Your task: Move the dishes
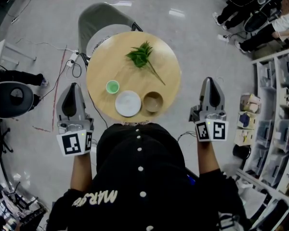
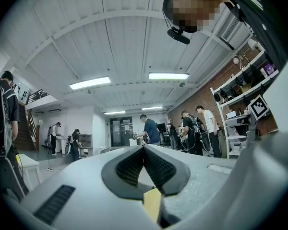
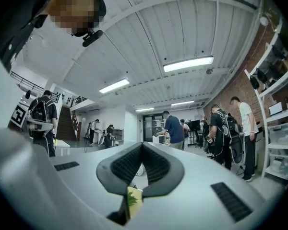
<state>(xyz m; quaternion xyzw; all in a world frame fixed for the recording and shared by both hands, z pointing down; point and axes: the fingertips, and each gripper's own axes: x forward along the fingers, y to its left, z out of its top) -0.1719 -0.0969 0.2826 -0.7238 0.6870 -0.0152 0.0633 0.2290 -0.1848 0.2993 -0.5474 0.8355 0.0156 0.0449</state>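
My left tongs [image 1: 74, 87] and right tongs [image 1: 209, 81] are both pinched shut, empty, flanking the round wooden table [image 1: 106, 61]; small green cup [image 1: 112, 86], white round plate [image 1: 128, 103], brown bowl [image 1: 153, 101] line its near edge; moved already or awaiting moving, either fits.

Two grippers held out in front, both closed

The person stands with both arms low and a little apart, one at each side of the body. The grey plastic left gripper [image 1: 73, 87] [image 2: 144, 149] points straight ahead, and its two dark ridged jaws meet at the tips with nothing between them. The grey plastic right gripper [image 1: 209, 80] [image 3: 142, 145] points ahead too, jaws together and empty. Each has a black and white marker cube [image 1: 74, 142] by the hand. The bare left forearm [image 1: 82, 173] and bare right forearm [image 1: 208, 161] come out of a black buttoned top.
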